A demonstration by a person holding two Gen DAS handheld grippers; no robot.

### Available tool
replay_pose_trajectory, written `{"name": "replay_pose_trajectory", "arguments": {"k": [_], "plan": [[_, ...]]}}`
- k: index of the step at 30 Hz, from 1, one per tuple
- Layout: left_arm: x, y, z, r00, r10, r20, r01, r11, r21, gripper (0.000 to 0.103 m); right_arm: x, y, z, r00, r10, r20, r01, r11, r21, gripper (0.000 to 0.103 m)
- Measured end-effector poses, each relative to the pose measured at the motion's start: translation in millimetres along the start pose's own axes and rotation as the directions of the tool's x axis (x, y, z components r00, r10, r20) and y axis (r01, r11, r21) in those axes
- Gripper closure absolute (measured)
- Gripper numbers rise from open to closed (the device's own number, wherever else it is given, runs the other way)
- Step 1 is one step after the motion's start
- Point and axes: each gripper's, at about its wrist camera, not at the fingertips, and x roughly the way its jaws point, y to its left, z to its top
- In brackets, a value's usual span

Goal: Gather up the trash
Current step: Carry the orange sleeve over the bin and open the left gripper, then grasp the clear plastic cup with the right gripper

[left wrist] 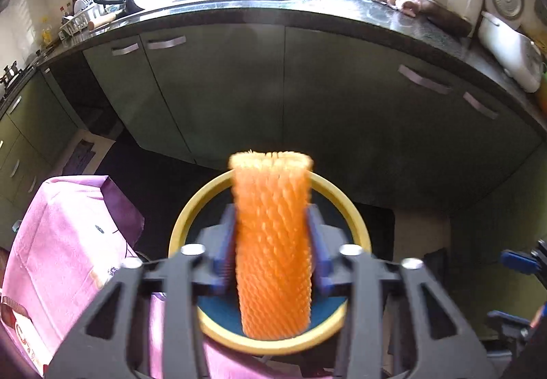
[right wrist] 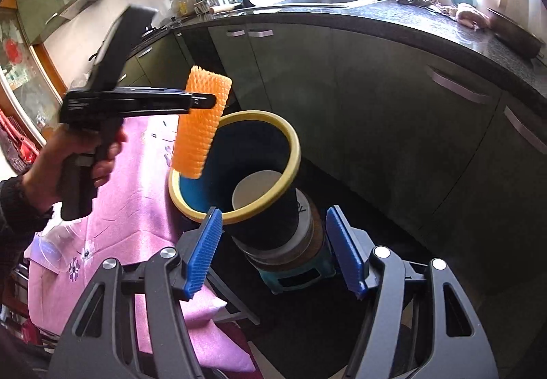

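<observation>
The left gripper (left wrist: 273, 242), jaws parted, flanks the orange foam fruit net (left wrist: 273, 242) over the yellow-rimmed bin (left wrist: 355, 218) — positioned for dropping. The right gripper (right wrist: 273, 252) — spread, empty — straddles the bin's base.

No text can be read with certainty. A red-and-white package (left wrist: 20, 338), at the lower left of the pink cloth (left wrist: 68, 242), bears large red letters too blurred to make out. Dark marks on the pale container (right wrist: 304, 208) below the bin (right wrist: 290, 136) are illegible.
</observation>
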Motion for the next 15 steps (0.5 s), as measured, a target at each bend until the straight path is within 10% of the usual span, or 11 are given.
{"name": "replay_pose_trajectory", "arguments": {"k": [8, 10, 15], "plan": [[-84, 16, -11, 0.988, 0.000, 0.155, 0.005, 1.000, -0.030, 0.026, -3, 3, -5, 1.000, 0.021, 0.010, -0.020, 1.000, -0.010, 0.036], [-136, 26, -26, 0.965, 0.024, 0.262, -0.012, 0.999, -0.048, 0.007, 1, 8, -5, 0.999, 0.039, 0.004, -0.039, 0.999, -0.018, 0.036], [-252, 59, -91, 0.876, 0.093, 0.472, -0.044, 0.992, -0.114, 0.006, 16, 42, -1, 0.993, 0.109, -0.032, -0.112, 0.991, -0.080, 0.036]]}}
